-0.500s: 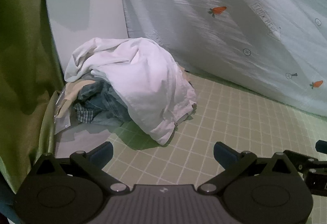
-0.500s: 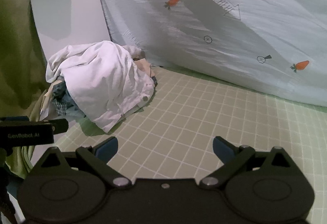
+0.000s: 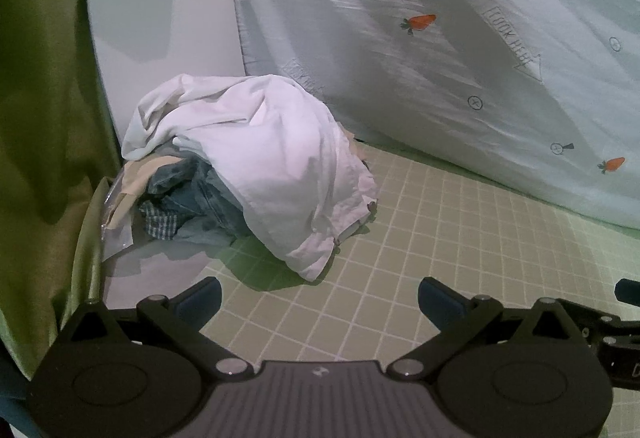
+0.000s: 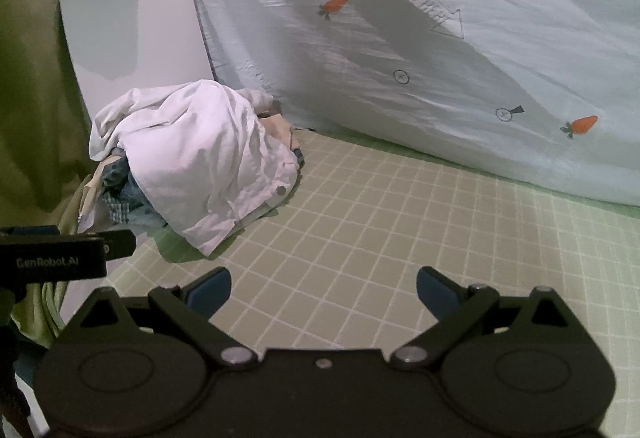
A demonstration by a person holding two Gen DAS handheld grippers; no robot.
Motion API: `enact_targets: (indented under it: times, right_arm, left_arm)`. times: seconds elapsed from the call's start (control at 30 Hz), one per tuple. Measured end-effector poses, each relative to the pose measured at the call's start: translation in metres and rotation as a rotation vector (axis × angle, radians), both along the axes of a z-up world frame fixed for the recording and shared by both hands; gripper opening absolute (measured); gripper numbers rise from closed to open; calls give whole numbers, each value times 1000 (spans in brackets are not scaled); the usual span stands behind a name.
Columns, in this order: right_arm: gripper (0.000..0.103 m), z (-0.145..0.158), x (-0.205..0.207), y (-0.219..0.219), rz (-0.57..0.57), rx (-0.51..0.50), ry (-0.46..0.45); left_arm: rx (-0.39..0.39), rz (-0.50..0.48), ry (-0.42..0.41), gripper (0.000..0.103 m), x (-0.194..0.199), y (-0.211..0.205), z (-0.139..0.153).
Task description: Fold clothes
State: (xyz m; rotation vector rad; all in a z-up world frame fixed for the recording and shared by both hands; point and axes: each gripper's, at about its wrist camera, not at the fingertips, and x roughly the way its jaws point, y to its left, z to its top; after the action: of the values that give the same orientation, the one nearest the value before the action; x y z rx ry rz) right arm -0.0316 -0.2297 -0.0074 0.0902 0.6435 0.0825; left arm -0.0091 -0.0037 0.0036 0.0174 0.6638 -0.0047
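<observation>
The crumpled white cotton shirt (image 3: 260, 158) heaped on darker clothes lies ahead-left of both empty, wide-spread tongs, left tongs (image 3: 320, 298) seemingly nearer than right tongs (image 4: 323, 288)

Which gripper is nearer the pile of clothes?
Left. The left gripper sits just short of the pile of clothes, slightly to its right. The right gripper is farther right, both open and empty.

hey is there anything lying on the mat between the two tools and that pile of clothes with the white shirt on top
Nothing visible. Bare checked mat lies between the open left tool and the white shirt, and likewise ahead of the open right tool. The carrot-print quilt lies behind and to the right, off the path.
</observation>
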Motion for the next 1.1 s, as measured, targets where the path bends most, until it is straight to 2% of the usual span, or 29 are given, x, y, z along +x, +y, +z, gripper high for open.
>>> enact_targets:
  times: [1.1]
  right_arm:
    - [100,1,-2,-11,-34,16,-5]
  left_arm:
    - [-1,-1,3,103,3,-6,-1]
